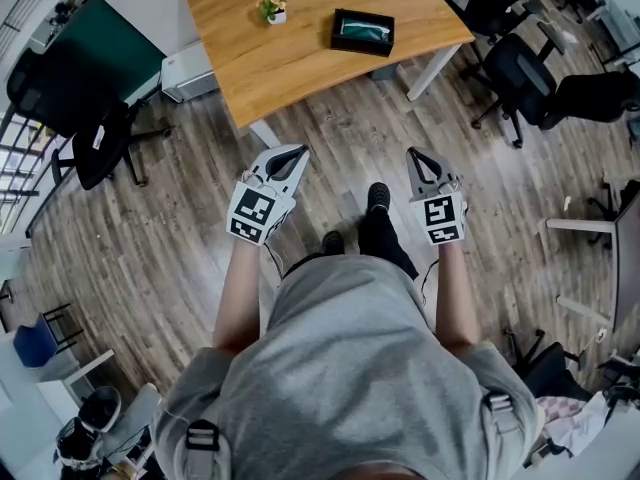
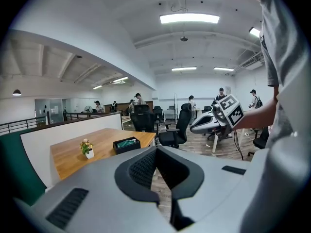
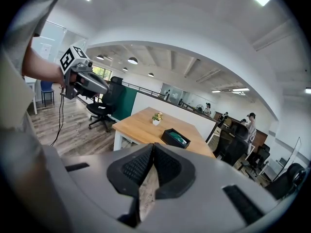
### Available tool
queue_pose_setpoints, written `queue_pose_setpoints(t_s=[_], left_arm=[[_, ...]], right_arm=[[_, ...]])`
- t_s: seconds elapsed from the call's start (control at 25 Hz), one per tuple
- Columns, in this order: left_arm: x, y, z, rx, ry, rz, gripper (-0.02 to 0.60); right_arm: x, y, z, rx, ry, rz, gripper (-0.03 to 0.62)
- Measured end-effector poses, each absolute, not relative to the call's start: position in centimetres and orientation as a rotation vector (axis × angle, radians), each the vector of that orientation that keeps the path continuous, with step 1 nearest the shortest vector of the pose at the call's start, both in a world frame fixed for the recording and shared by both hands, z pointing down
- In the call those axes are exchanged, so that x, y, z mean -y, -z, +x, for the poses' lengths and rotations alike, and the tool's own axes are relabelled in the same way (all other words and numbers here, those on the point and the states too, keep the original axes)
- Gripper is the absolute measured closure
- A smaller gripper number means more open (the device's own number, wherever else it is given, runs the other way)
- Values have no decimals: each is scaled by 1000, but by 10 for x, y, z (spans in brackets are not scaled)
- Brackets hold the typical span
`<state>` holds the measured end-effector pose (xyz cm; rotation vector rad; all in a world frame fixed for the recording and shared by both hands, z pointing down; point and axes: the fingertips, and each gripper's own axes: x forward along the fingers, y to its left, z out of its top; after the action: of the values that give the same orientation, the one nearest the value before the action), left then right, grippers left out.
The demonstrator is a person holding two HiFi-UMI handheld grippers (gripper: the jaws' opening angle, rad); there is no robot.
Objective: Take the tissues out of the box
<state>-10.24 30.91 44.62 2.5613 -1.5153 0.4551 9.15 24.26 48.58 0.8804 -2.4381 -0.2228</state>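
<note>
The black, open-topped tissue box (image 1: pixel 360 49) holds teal tissues (image 1: pixel 363 30).

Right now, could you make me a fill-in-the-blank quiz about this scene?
1. The box on the table is ____ in colour.
2. The plant near it stands in a ____ pot.
3. The left gripper and right gripper both have their fingers ____, holding nothing.
Missing words: black; white; shut.
</note>
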Motion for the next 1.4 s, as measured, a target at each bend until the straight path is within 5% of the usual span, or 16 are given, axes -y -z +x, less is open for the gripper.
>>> queue_pose_setpoints(t_s=[0.48, 0.84, 1.4], left_arm=[[-295, -433, -98, 1468, -357, 2648, 515], [-287, -433, -97, 1472, -380, 2657, 427], [-261, -444, -105, 1514, -460, 2609, 359]], right_arm=[[-222, -472, 76, 2512, 235, 866, 523], [-207, -476, 70, 2536, 209, 871, 326], [-175, -479, 66, 2560, 186, 851, 298]])
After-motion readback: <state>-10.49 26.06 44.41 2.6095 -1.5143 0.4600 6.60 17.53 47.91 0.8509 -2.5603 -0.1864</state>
